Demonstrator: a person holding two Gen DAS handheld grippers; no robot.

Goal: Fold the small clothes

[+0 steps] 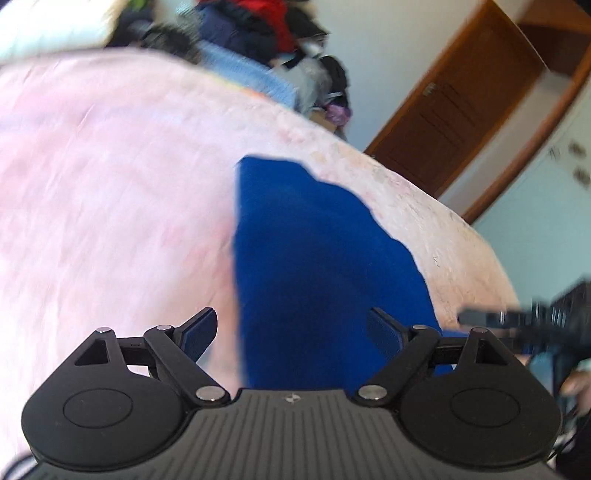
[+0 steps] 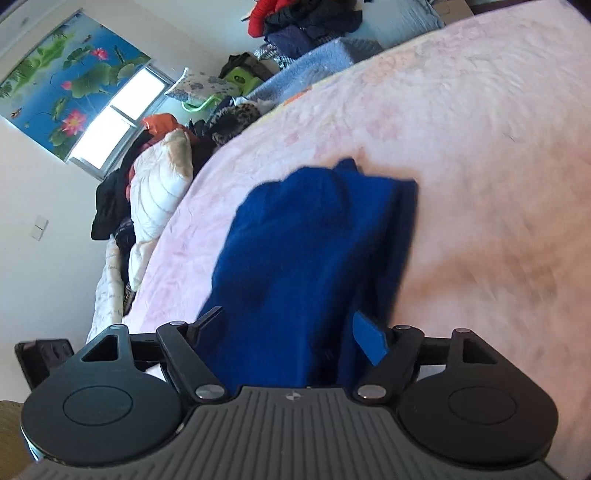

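Note:
A small dark blue garment lies on the pink bed cover. In the left wrist view my left gripper is open just above its near end, with the left finger over the pink cover and the right finger over the blue cloth. In the right wrist view the same blue garment looks folded over, with a thicker edge on its right. My right gripper is open with the near end of the cloth between its fingers. The right gripper also shows at the right edge of the left wrist view.
Piles of clothes and a white quilted duvet lie along the far side of the bed. A brown door stands beyond the bed edge. A window under a lotus print blind is on the wall.

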